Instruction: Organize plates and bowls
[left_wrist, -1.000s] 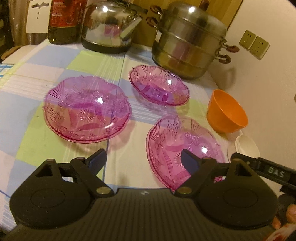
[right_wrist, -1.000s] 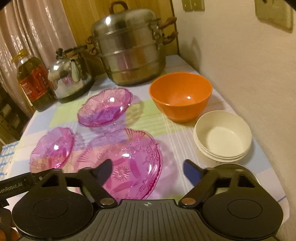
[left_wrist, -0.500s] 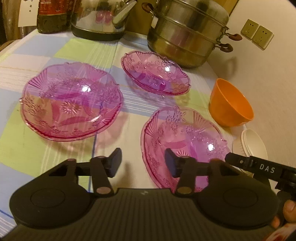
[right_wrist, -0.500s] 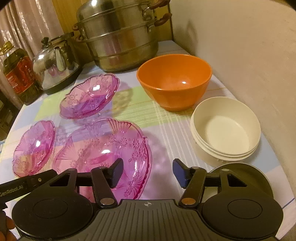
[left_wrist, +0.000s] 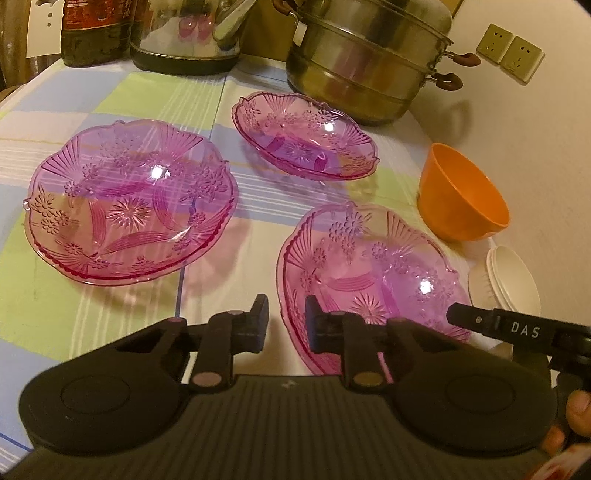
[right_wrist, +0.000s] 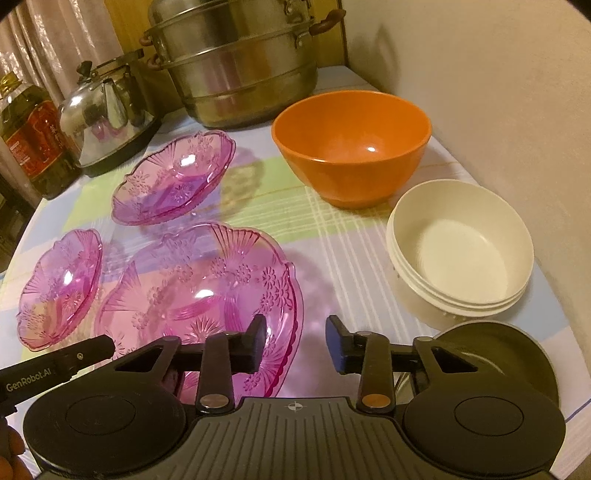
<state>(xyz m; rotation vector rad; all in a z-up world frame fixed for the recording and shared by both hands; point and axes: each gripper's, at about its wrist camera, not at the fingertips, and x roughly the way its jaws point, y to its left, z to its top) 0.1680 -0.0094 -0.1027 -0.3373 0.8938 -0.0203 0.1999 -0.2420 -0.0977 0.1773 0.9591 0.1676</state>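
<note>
Pink glass-look near plate (left_wrist: 373, 273): rigid, slick, fragile; grab scalloped rim at table's near edge. Left gripper (left_wrist: 284, 325), right gripper (right_wrist: 295, 341) jaws closing astride opposite rims, unclamped.

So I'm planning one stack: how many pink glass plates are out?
3: nearest plate by the grippers, left plate, far plate near the steamer pot. None visibly hidden.

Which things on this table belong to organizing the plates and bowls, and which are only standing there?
For the job:
three pink glass plates
orange bowl
stacked white bowls

Only standing there:
steamer pot
kettle
oil bottle
dark round dish
</note>
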